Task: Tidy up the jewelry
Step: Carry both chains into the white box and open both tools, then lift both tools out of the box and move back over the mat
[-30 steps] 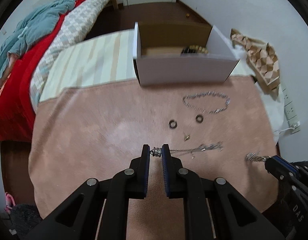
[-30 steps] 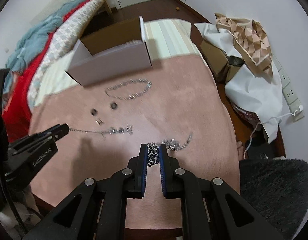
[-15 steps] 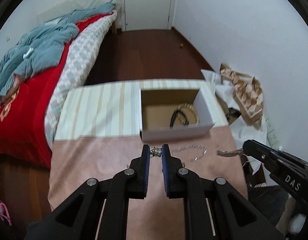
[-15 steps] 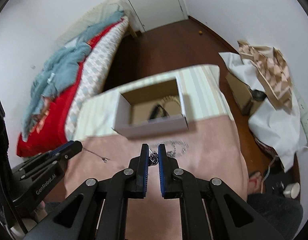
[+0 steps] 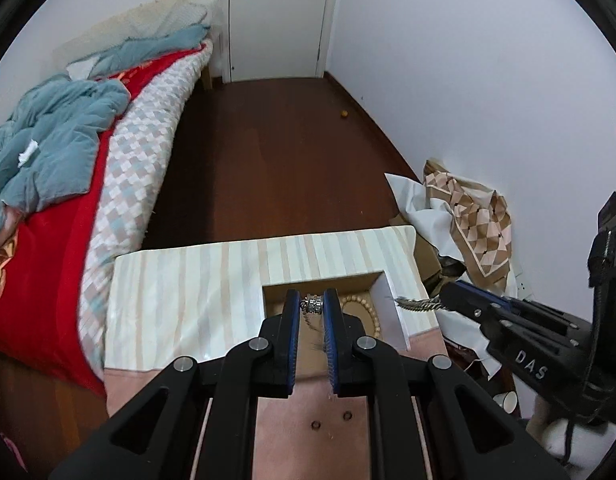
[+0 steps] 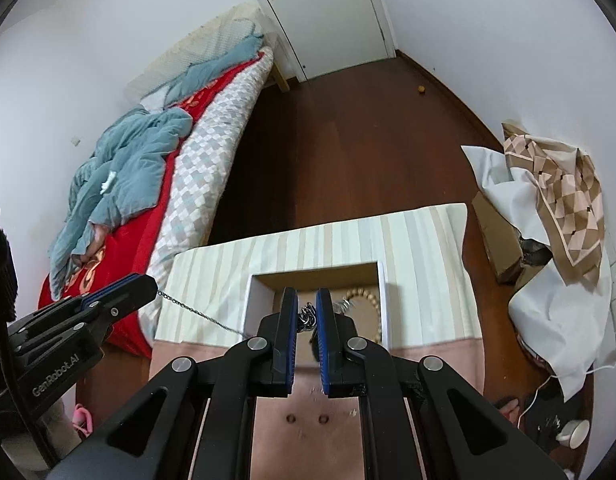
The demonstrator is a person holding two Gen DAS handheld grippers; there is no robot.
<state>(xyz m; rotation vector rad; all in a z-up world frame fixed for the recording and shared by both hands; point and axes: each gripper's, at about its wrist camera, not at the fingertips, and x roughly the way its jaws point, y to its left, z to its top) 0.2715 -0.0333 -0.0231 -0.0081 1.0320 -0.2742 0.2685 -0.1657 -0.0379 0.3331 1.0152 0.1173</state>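
Where open, box (image 5: 395,312): bead bracelet (image 5: 371,314).

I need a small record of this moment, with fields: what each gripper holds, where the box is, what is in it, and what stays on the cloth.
left gripper: shut on thin chain, gripped at its metal bead
right gripper: shut on thick chain
position: both raised, about over the box
box: open, on the table near where striped cloth meets pink cloth
in box: bead bracelet
left on pink cloth: two rings
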